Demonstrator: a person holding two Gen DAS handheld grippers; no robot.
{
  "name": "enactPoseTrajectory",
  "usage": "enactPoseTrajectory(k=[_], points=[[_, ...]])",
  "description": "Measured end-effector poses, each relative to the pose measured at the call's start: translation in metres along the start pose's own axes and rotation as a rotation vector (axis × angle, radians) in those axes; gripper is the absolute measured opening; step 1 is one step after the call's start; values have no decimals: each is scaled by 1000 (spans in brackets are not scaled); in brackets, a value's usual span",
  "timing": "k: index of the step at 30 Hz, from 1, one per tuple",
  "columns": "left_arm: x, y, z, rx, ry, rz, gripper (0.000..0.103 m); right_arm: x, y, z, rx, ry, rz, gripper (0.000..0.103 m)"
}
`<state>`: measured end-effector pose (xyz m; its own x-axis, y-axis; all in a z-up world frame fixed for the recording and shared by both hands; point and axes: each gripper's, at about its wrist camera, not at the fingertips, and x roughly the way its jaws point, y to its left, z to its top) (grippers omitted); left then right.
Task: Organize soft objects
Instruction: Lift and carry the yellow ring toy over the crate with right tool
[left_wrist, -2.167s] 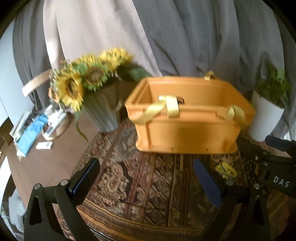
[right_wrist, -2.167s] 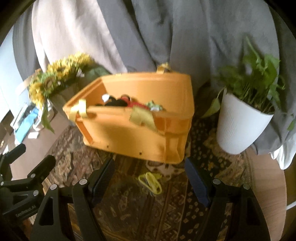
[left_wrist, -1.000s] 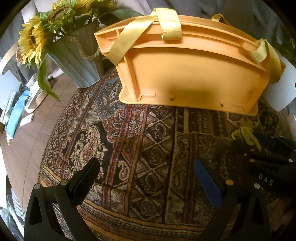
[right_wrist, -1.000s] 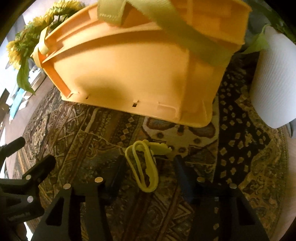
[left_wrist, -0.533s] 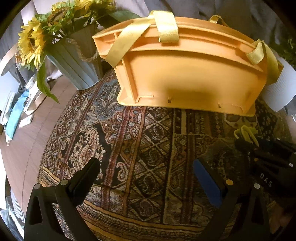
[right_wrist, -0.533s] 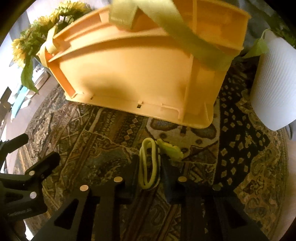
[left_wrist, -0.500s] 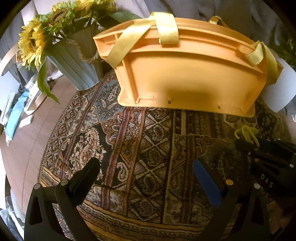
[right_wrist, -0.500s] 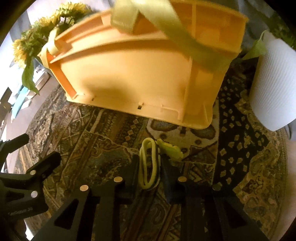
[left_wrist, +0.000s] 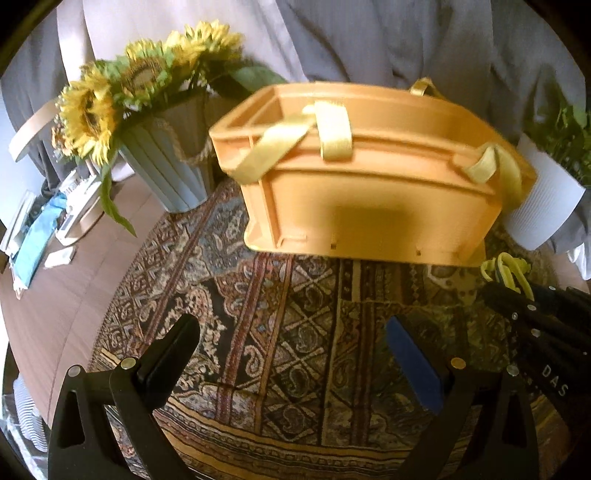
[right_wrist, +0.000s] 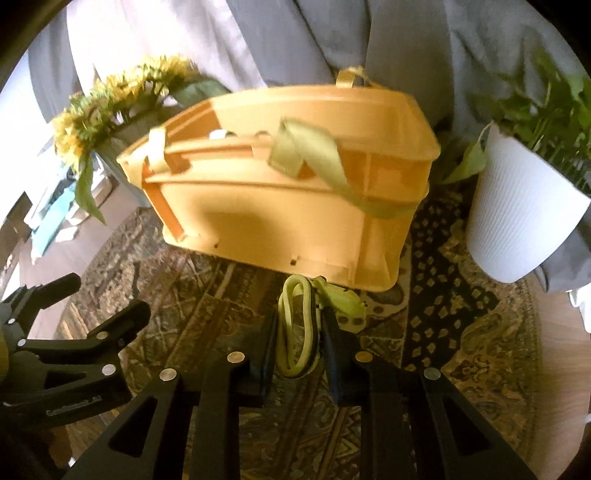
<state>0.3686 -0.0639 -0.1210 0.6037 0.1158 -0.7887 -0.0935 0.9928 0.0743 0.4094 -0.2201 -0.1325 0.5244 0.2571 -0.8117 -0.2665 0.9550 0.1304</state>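
Right tool (right_wrist: 298, 334) clamped narrow on a yellow-green looped soft toy (right_wrist: 295, 328); loop sits between the two pads, its flat green end (right_wrist: 343, 302) pokes out to the right of the fingers. Whether the toy touches the patterned cloth (right_wrist: 461, 332) under it cannot be told. In the left wrist view the same toy (left_wrist: 506, 271) shows at the right tool's tip, just beside the near right corner of the orange crate (left_wrist: 369, 192).

Left tool (left_wrist: 295, 354) spread wide, nothing between its fingers, over the patterned cloth (left_wrist: 277, 332), in front of the crate.

Orange crate (right_wrist: 288, 206) sits on the cloth, yellow ribbon straps (right_wrist: 314, 155) draped over its near rim. A few small items peek above the rim in the right wrist view, too blurred to name.

Sunflower bunch (left_wrist: 122, 92) in a grey ribbed vase (left_wrist: 170, 170) stands left of the crate, just beside it. White ribbed pot (right_wrist: 517, 214) with a green plant (right_wrist: 546, 107) stands right of the crate. Wooden worktop (left_wrist: 62, 306) carries the cloth; blue cloth and papers (left_wrist: 37, 236) lie at its far left. Grey curtains (left_wrist: 406, 44) behind.
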Motion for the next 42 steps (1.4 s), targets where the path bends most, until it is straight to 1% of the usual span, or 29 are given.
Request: enactPoseTrajectory(k=[10, 22, 32, 38, 42], points=[[-30, 8, 18, -8, -103, -32, 103, -37, 12, 15, 4, -106, -8, 24], [-56, 15, 42, -8, -220, -30, 103, -76, 21, 43, -1, -244, -18, 24], [-71, 21, 66, -13, -307, -16, 103, -90, 25, 70, -5, -325, -25, 24], [-73, 21, 80, -11, -342, -5, 103, -88, 25, 86, -14, -345, -33, 24], [-71, 20, 87, -11, -351, 1, 103, -82, 24, 96, -11, -348, -39, 24]])
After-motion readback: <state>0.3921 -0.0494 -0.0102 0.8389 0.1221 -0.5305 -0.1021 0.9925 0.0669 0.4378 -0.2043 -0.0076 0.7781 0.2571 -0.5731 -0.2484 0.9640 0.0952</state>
